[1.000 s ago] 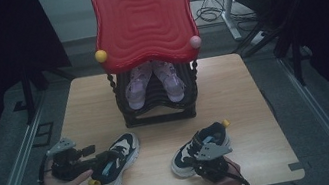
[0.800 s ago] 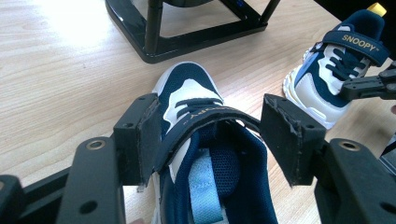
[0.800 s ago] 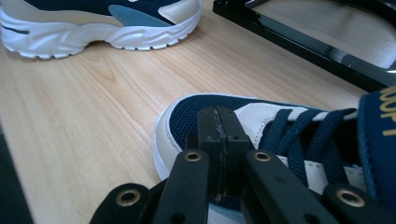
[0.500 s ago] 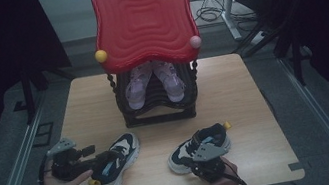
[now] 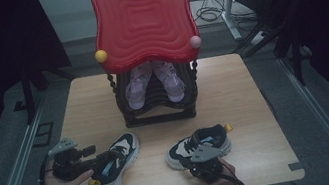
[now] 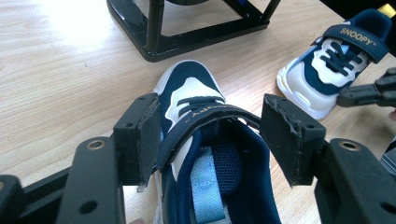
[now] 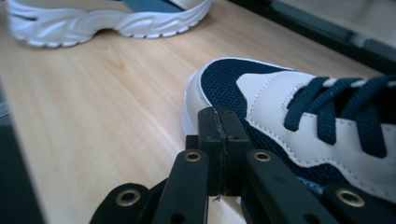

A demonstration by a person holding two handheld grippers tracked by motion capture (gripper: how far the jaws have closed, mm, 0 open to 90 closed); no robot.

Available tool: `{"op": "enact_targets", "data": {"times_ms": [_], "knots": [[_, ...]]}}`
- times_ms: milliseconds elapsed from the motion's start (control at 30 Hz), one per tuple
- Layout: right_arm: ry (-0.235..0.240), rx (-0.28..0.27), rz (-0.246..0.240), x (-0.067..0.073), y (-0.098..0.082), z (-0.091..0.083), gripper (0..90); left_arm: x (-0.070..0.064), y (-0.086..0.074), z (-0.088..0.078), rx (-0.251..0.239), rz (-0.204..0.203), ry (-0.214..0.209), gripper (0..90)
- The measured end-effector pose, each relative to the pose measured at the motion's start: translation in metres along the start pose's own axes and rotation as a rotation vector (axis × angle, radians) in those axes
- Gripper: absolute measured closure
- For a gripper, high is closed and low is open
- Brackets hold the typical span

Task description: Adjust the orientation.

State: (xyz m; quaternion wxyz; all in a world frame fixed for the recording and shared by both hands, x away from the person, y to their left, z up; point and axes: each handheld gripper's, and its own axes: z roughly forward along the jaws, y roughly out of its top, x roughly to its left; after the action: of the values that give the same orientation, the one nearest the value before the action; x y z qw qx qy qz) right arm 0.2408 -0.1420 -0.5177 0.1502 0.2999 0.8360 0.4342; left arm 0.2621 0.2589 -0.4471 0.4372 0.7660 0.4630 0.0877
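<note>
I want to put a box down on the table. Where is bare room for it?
The table is bare right of the black rack, and also left of it up to the edge. A smaller bare patch lies between the rack's foot and the two shoes. The near edge is crowded: left shoe, right shoe and both hands.

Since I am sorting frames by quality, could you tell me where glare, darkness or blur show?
High view: dark surroundings, table evenly lit. Left gripper view: bright glare on the wood at top left, near shoe sharp. Right gripper view: far shoe and background soft, near shoe sharp.
</note>
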Motion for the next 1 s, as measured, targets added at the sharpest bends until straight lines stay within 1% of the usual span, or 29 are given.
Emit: {"op": "enact_targets", "data": {"times_ms": [67, 133, 233, 333, 400, 467, 533, 633, 733, 767, 800, 867, 967, 1000], "knots": [[-0.034, -0.008, -0.003, 0.001, 0.002, 0.005, 89.7, 0.000, 0.000, 0.000, 0.001, 0.001, -0.001, 38.6], [-0.057, -0.013, -0.003, 0.003, 0.003, 0.009, 89.7, -0.001, 0.000, 0.000, -0.001, 0.000, -0.002, 38.6], [-0.069, -0.017, 0.000, 0.003, 0.004, 0.011, 89.7, -0.001, 0.000, 0.000, -0.001, 0.000, -0.002, 38.6], [-0.063, -0.019, 0.004, 0.003, 0.004, 0.012, 89.7, -0.001, 0.000, 0.000, 0.001, 0.001, -0.004, 38.6], [-0.049, -0.022, 0.013, 0.003, 0.004, 0.010, 89.7, 0.000, 0.000, 0.000, 0.000, 0.000, -0.001, 38.6], [-0.030, -0.037, 0.026, 0.001, 0.005, 0.006, 89.7, 0.000, 0.000, -0.001, -0.002, 0.000, 0.000, 38.6], [-0.027, -0.059, 0.036, -0.002, 0.008, -0.003, 89.7, 0.000, 0.000, -0.002, -0.004, 0.000, 0.002, 38.7], [-0.026, -0.100, 0.061, -0.012, 0.014, -0.019, 89.7, 0.000, 0.000, -0.002, -0.006, -0.002, 0.003, 38.6], [-0.041, -0.149, 0.086, -0.026, 0.020, -0.039, 89.7, 0.000, 0.000, -0.002, -0.006, -0.002, 0.002, 38.6], [-0.047, -0.160, 0.090, -0.030, 0.021, -0.043, 89.7, 0.000, 0.000, -0.001, -0.004, -0.002, 0.002, 38.6], [-0.062, -0.176, 0.099, -0.038, 0.023, -0.052, 89.7, 0.000, 0.000, -0.001, -0.003, -0.002, 0.002, 38.6], [-0.067, -0.194, 0.129, -0.051, 0.025, -0.062, 89.7, -0.001, 0.000, -0.001, -0.009, -0.001, 0.004, 38.7], [-0.080, -0.213, 0.145, -0.064, 0.028, -0.074, 89.7, -0.001, 0.000, -0.001, -0.024, -0.005, 0.006, 39.0], [-0.085, -0.221, 0.155, -0.071, 0.029, -0.078, 89.7, -0.001, 0.000, -0.002, -0.025, -0.005, 0.007, 39.1]]}}
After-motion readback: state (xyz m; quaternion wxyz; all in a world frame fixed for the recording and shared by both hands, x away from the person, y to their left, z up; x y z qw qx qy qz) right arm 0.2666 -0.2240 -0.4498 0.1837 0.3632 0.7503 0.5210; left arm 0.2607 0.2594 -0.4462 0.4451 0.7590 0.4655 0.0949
